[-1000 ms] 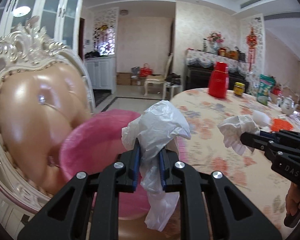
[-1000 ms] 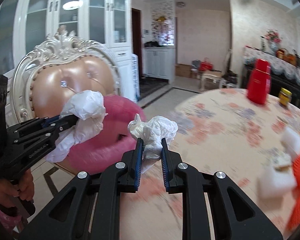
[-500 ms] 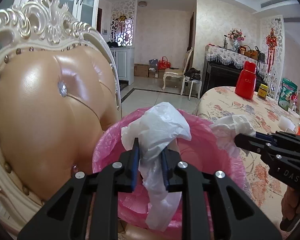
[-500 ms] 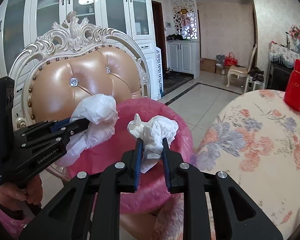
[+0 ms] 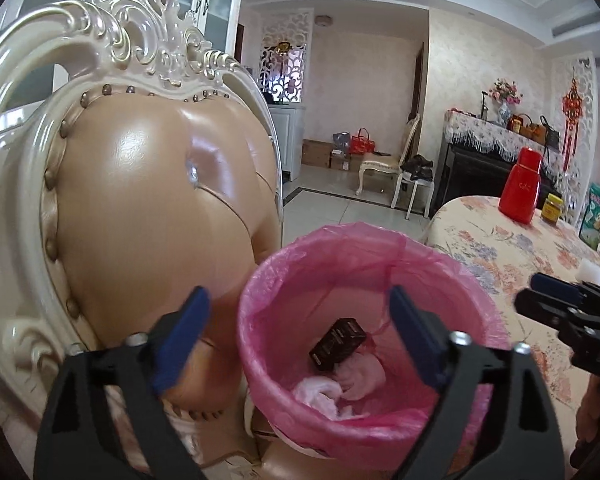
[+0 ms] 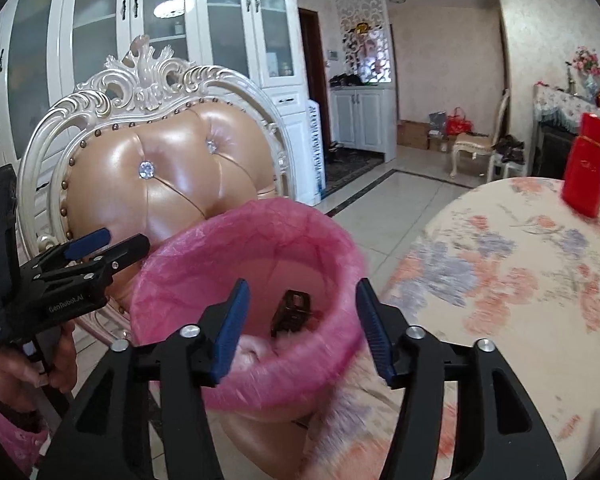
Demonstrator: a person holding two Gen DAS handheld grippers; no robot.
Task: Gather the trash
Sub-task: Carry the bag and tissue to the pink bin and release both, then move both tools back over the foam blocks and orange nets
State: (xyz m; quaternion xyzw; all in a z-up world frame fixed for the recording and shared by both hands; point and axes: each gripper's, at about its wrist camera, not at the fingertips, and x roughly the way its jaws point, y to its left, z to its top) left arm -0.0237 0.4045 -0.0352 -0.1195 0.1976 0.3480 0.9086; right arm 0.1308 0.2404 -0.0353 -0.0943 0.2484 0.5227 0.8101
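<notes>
My left tool (image 5: 296, 336) hangs over the pink-lined bin (image 5: 260, 312), jaws spread wide, nothing between the blue pads (image 5: 182, 336). They've just been opening. My right tool (image 6: 298, 320) is also above the bin (image 6: 332, 248), jaws apart, narrower than the left, just been opening too, nothing gripped.

Trash is in the bin now: crumpled white plastic bag (image 5: 320, 394) and wadded tissue (image 5: 360, 372) lie at the bottom, touching each other, tinted pink by the liner. Dark brown box (image 5: 338, 344) sits tilted against the far inner wall, just behind them. From the right wrist view the box (image 6: 292, 312) shows between my pads; the white wads are mostly hidden behind my left pad, only a pale bit visible, blurred.

The bin sits on the seat of an ornate cream chair (image 5: 148, 208) with a tan padded back, right beside the surface (image 5: 500, 248) with the floral cloth. The right tool's tips (image 5: 548, 300) show at the right edge of the left wrist view, near the bin rim. The left tool (image 6: 96, 248) shows at the left in the right wrist view, held by my hand (image 6: 24, 372) with a pink sleeve.

Red flask (image 5: 522, 186) and small yellow jar (image 5: 552, 208) stand far back on the surface, well apart from the bin.
</notes>
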